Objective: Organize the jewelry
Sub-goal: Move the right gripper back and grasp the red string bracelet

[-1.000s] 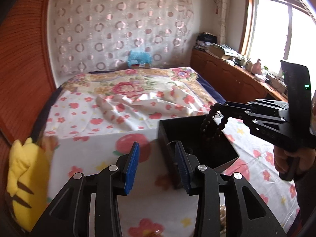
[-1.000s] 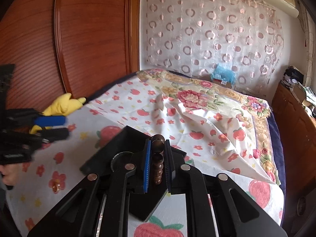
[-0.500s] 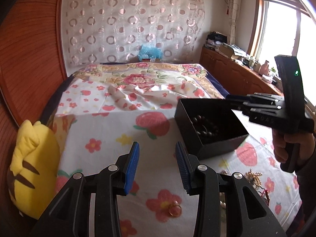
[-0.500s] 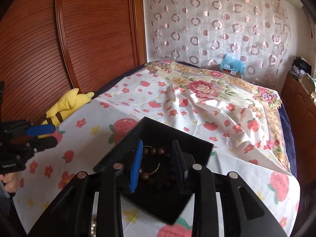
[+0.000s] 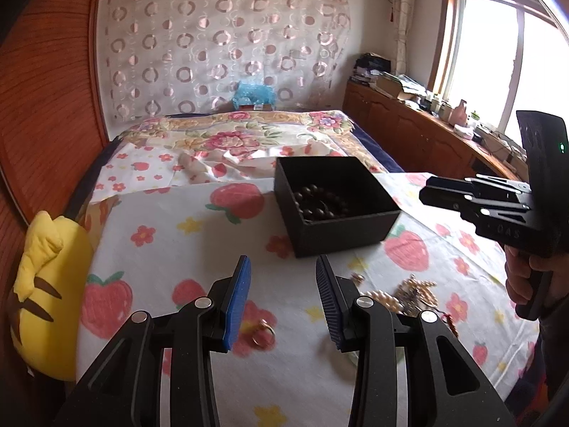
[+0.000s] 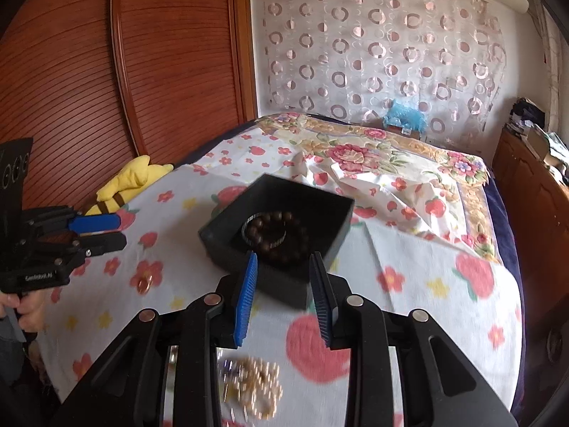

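The dark bead bracelet [image 6: 275, 233] is now seen lying coiled inside the black box [image 5: 370, 229], released from the right gripper [image 6: 282, 293], which a second ago was clamped on it and held it over the box. The right gripper's jaws are now parted to a moderate gap with nothing between them, and the tool is seen drawn back from the box toward the near edge of the bed [image 6: 409, 249]. In the left wrist view the right gripper [image 5: 432, 192] is seen side-on at the right, clear of the box, gripped by a hand [image 5: 533, 277]. The left gripper [image 5: 282, 297] has its jaws moderately apart and empty, the same gap as before; it is pulled back too, so more of the strawberry-print sheet [image 5: 177, 249] is in view. Newly visible near it: a gold ring [image 5: 264, 334] on the sheet between the jaw tips, and a pile of pearl and gold jewelry [image 5: 409, 295] just right of the right jaw. The same pile [image 6: 258, 388] is blurred under the right gripper. A yellow plush toy [image 5: 46, 295] lies at the bed's left edge.
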The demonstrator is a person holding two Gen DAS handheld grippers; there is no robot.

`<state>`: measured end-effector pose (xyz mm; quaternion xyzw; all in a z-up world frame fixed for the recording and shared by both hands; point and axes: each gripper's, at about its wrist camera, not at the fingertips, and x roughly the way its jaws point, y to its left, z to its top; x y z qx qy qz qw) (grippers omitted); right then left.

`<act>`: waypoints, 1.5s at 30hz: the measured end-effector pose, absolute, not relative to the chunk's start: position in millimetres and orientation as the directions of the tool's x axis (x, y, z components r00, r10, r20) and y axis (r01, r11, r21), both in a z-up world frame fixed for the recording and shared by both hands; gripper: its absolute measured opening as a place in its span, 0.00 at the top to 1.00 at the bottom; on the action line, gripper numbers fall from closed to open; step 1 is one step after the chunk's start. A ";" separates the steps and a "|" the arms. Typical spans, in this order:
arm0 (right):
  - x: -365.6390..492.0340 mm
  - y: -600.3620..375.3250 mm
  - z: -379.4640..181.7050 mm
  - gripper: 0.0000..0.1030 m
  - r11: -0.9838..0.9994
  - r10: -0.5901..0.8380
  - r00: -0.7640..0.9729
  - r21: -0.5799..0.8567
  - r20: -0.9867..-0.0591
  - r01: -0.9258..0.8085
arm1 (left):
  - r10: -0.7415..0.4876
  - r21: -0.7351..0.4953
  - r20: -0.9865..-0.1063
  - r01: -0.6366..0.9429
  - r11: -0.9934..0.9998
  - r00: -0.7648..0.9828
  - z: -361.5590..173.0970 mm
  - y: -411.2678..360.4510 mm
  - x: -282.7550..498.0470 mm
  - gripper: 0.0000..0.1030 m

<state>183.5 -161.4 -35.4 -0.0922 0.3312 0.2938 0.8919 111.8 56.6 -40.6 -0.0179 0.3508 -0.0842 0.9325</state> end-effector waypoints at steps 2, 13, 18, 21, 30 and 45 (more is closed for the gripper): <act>171.8 -169.9 -38.6 0.68 0.815 0.462 0.607 0.039 -0.647 -0.578 | -0.173 -0.091 -0.649 0.151 0.984 0.741 -40.0 52.4 105.5 0.64; 106.7 -205.5 -74.5 0.78 0.813 0.448 0.546 0.069 -0.708 -0.578 | -0.226 -0.117 -0.681 0.201 0.973 0.696 -61.8 21.1 73.0 0.63; 85.9 -209.3 -99.8 0.78 0.809 0.448 0.497 0.101 -0.743 -0.579 | -0.228 -0.098 -0.701 0.226 0.969 0.675 -74.1 7.3 67.2 0.63; 82.3 -206.6 -108.0 0.78 0.810 0.446 0.482 0.112 -0.755 -0.575 | -0.226 -0.099 -0.714 0.224 0.969 0.662 -79.5 4.4 69.0 0.63; 82.7 -203.1 -121.0 0.86 0.821 0.431 0.455 0.129 -0.779 -0.557 | -0.222 -0.100 -0.732 0.221 0.970 0.644 -91.4 2.0 65.2 0.63; 69.0 -218.7 -121.5 0.92 0.836 0.390 0.499 0.070 -0.774 -0.544 | -0.227 -0.127 -0.747 0.201 0.971 0.625 -102.7 10.6 76.4 0.63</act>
